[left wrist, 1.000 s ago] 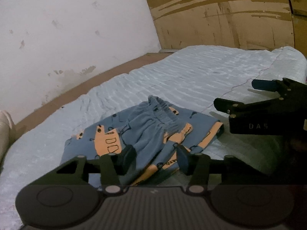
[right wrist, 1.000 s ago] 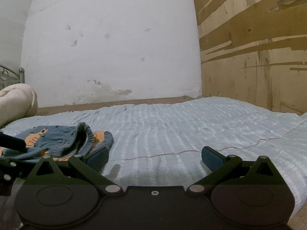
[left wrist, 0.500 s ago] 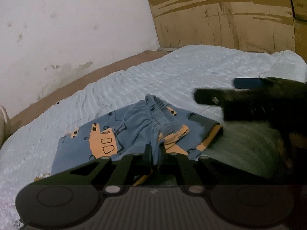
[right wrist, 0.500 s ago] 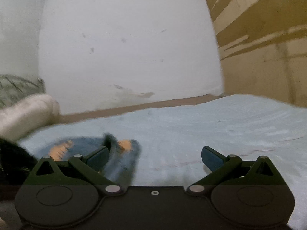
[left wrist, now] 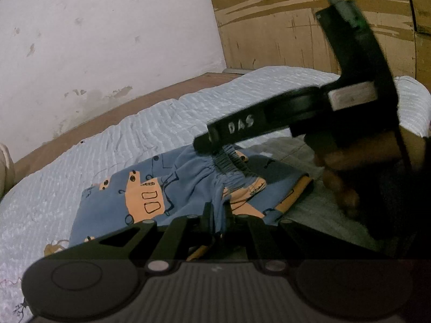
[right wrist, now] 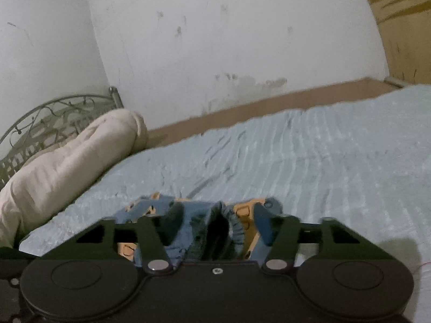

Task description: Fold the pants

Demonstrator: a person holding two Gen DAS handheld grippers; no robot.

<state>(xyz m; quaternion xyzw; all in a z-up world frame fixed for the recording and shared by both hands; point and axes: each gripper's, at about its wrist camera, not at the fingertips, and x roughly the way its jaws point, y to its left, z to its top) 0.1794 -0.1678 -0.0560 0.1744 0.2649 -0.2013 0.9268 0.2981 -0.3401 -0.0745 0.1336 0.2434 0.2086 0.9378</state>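
Small blue pants (left wrist: 150, 199) with orange vehicle prints lie partly folded on the light blue bed cover (left wrist: 167, 123). My left gripper (left wrist: 217, 215) is shut on a fold of the pants near the elastic waistband (left wrist: 229, 161). My right gripper (right wrist: 215, 220) is open, its jaws on either side of the bunched waistband (right wrist: 218, 215). In the left wrist view the right gripper (left wrist: 207, 145) comes down from the right onto the waistband.
A cream bolster pillow (right wrist: 67, 161) lies against a metal headboard (right wrist: 40, 118) at the left. A white wall (right wrist: 215, 40) and a brown bed edge (right wrist: 269, 102) run behind. Wooden panels (left wrist: 296, 21) stand at the far right.
My left gripper closed on the pants fabric. My right gripper swung left from the bare cover to the waistband, and its jaws narrowed around it.
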